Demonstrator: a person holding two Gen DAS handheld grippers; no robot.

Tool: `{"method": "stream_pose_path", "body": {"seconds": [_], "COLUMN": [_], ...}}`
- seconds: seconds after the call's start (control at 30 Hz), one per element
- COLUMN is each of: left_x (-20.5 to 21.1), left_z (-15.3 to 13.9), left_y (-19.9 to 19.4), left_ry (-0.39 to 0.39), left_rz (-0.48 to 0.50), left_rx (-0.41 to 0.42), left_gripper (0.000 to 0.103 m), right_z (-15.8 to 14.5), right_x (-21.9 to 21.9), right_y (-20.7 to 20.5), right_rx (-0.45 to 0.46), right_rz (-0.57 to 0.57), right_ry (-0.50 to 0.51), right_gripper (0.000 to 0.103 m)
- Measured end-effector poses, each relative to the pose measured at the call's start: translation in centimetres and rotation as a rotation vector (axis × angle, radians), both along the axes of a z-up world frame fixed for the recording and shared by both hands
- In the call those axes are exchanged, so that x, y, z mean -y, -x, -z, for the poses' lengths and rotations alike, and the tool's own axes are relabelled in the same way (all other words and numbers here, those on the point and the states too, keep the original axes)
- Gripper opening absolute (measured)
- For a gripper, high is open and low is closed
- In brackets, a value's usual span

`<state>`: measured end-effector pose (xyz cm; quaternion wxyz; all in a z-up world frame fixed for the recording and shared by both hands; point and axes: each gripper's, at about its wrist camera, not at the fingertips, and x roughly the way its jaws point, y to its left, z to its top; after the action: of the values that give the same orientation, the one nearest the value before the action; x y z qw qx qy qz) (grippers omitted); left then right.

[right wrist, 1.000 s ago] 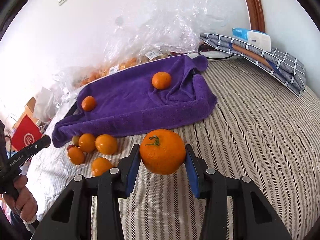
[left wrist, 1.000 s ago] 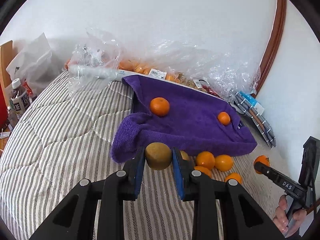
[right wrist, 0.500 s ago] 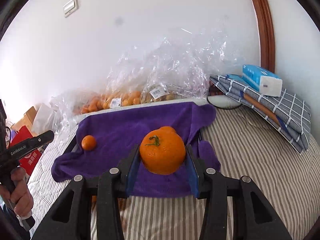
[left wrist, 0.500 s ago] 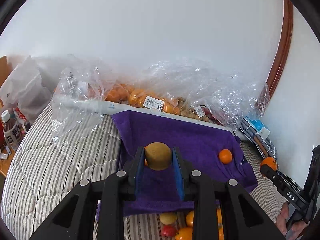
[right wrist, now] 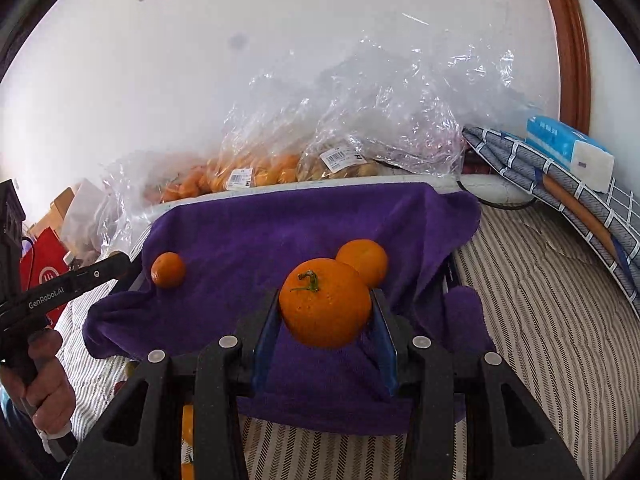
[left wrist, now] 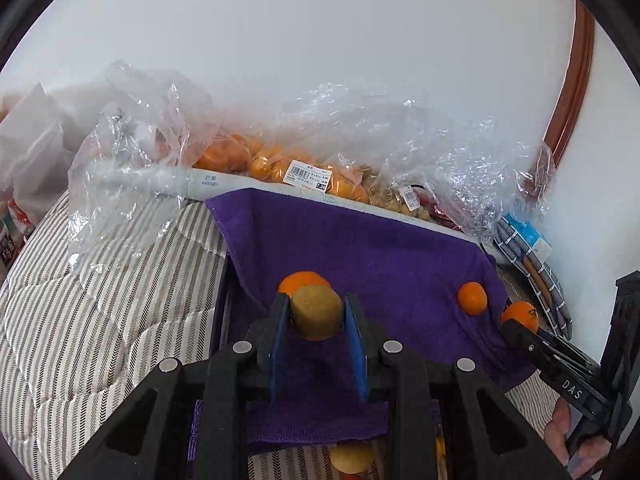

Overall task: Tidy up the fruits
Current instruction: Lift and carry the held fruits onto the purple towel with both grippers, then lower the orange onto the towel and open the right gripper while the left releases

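Observation:
My left gripper (left wrist: 316, 314) is shut on a brown kiwi (left wrist: 316, 312) and holds it over the purple towel (left wrist: 360, 248) that lines a tray. An orange (left wrist: 298, 280) lies on the towel just behind the kiwi, and a small one (left wrist: 472, 298) lies to the right. My right gripper (right wrist: 325, 308) is shut on a large orange with a green stem (right wrist: 325, 304), held over the same towel (right wrist: 260, 240). Two oranges lie on the towel there, one behind the gripper (right wrist: 364, 260) and one at the left (right wrist: 168, 270). The right gripper's orange also shows in the left wrist view (left wrist: 520, 316).
Clear plastic bags of oranges and other fruit (left wrist: 304, 168) lie along the white wall behind the tray. A folded checked cloth with a tissue pack (right wrist: 568, 152) sits at the right. Loose fruit (left wrist: 352, 458) lies on the striped bedcover (left wrist: 100, 320) in front of the towel.
Both grippers moved forward from the bedcover to above the purple towel, each still holding its fruit. The loose fruit pile dropped to the bottom edge of view.

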<state>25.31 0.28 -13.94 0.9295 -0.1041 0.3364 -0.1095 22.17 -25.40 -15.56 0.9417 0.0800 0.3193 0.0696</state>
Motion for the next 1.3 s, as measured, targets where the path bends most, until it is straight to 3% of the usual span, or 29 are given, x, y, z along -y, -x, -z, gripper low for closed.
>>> {"method": "stream_pose_path", "body": {"seconds": [0.13, 0.57, 0.7, 0.83, 1.3], "left_x": [0.7, 1.0, 1.1, 1.2, 1.5], "left_z": [1.2, 1.4, 1.7, 2.0, 2.3], "left_y": [-0.4, -0.3, -0.4, -0.6, -0.7], "left_ry": [-0.051, -0.042, -0.060, -0.056, -0.082], "left_rz": [0.004, 0.020, 0.020, 0.027, 0.018], "left_rx": [-0.037, -0.036, -0.049, -0.063, -0.072], "left_gripper": [0.026, 0.026, 0.026, 0.026, 0.026], "right_z": [0.7, 1.2, 0.8, 0.2, -0.3], "right_x": [0.4, 0.6, 1.0, 1.2, 1.3], "right_y": [-0.2, -0.6, -0.2, 0.3, 0.8], "right_rx": [-0.021, -0.035, -0.009, 0.025, 0.056], "right_rz": [0.017, 0.034, 0.038, 0.048, 0.085], "right_ry": [-0.008, -0.004, -0.024, -0.032, -0.014], "right_gripper": [0.044, 0.046, 0.047, 0.057, 0.057]}}
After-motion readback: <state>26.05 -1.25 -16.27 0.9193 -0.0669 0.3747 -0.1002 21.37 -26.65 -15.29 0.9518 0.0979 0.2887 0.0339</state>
